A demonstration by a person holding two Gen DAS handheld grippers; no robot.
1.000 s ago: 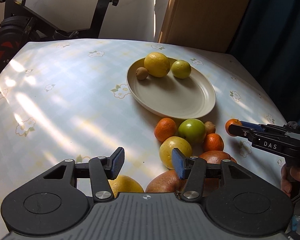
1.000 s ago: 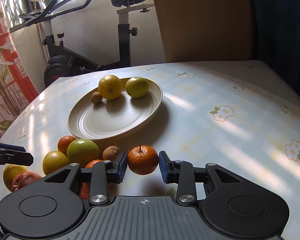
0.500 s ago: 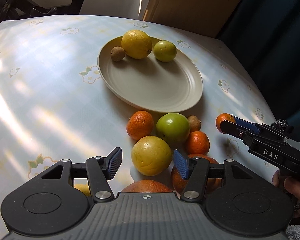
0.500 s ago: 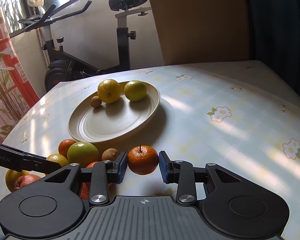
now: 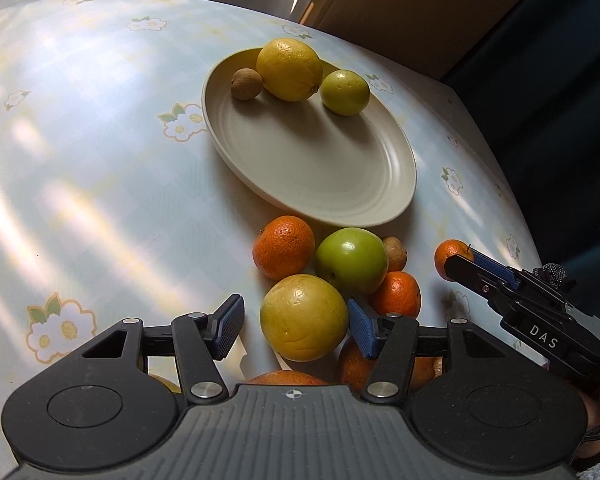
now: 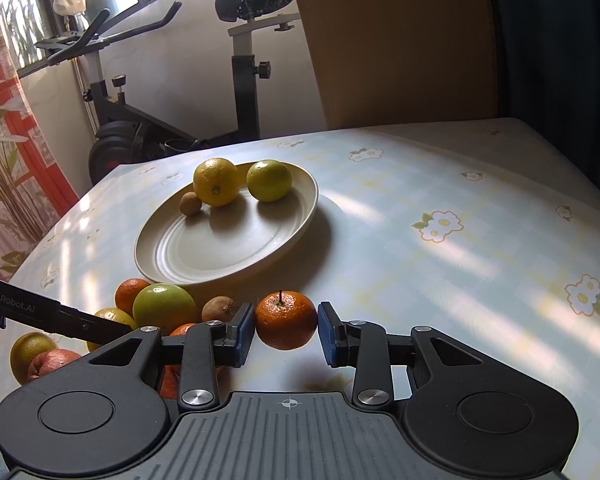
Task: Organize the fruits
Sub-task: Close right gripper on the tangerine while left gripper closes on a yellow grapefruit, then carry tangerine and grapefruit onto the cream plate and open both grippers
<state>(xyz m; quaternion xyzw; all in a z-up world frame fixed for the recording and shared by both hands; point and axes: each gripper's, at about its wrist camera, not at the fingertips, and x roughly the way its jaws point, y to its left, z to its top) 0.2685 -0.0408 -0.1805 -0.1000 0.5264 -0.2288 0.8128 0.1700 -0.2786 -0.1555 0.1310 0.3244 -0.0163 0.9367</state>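
Glossy wipe-clean cloth on the table (image 5: 100, 184), catching the sunlight. The plate (image 5: 340, 184) looks matt and speckled, faintly ridged. Dimpled peel on the yellow citrus (image 5: 304, 318), smooth sheen on the green fruit (image 5: 350, 260).

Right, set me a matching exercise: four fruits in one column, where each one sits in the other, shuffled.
Fruits:
1. large yellow citrus
2. stemmed orange mandarin
3. yellow grapefruit
4. green apple

Places:
A. on the table, in the heap by the plate's near rim
B. between the open left tongs
C. on the plate
D. clamped in the right tongs

Pairs: 1-C, 2-D, 3-B, 4-A
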